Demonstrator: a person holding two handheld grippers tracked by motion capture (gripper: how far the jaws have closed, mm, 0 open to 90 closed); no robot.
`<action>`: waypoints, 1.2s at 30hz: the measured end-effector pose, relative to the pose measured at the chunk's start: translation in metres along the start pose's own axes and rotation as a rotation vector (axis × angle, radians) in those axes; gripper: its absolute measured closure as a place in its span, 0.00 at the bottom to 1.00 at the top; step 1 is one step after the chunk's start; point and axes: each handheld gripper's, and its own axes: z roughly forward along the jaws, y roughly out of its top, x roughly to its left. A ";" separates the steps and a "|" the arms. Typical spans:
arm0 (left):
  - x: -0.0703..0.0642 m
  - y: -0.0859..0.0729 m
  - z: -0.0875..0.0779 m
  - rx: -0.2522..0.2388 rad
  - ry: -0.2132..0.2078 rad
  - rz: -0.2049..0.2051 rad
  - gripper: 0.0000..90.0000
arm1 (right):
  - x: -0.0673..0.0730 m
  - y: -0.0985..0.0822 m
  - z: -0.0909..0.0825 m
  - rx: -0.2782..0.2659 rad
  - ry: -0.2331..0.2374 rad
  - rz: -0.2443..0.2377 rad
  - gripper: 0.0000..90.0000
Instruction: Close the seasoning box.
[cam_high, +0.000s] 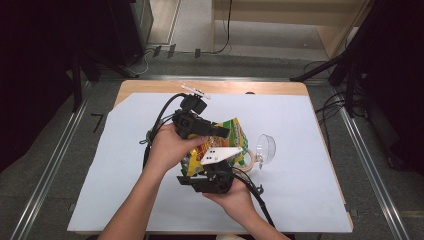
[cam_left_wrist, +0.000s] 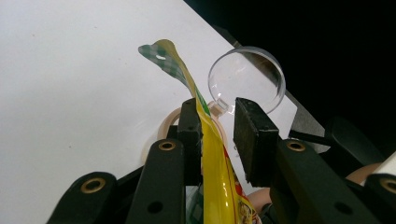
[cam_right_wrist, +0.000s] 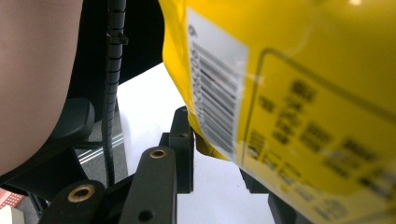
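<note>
Hands meet over the white sheet (cam_high: 125, 175): left gripper (cam_left_wrist: 218, 126) has the yellow snack bag (cam_left_wrist: 219, 172) edge against one pad, the other pad standing clear. Right gripper (cam_right_wrist: 219, 140) sits under the bag's lower corner, grip unclear. Clear cup (cam_high: 266, 148) lies just right.

Both forearms come in from below and meet over the table's middle, the left hand (cam_high: 167, 145) above, the right hand (cam_high: 235, 197) below. The left gripper (cam_high: 220, 132) points right, jaws apart with a bag (cam_left_wrist: 210, 140) edge against one pad. The right gripper (cam_high: 212, 175) points up; its jaws straddle the bag's bottom corner.
</note>
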 end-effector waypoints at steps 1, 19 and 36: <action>0.000 0.000 0.000 -0.001 0.001 0.001 0.81 | 0.000 0.000 0.000 0.000 -0.001 -0.002 0.79; -0.007 -0.002 0.002 -0.016 0.019 0.014 0.81 | -0.001 -0.003 -0.003 -0.011 0.001 0.011 0.79; -0.006 -0.002 0.001 -0.018 0.007 0.003 0.81 | 0.001 -0.002 -0.003 -0.005 0.001 0.009 0.79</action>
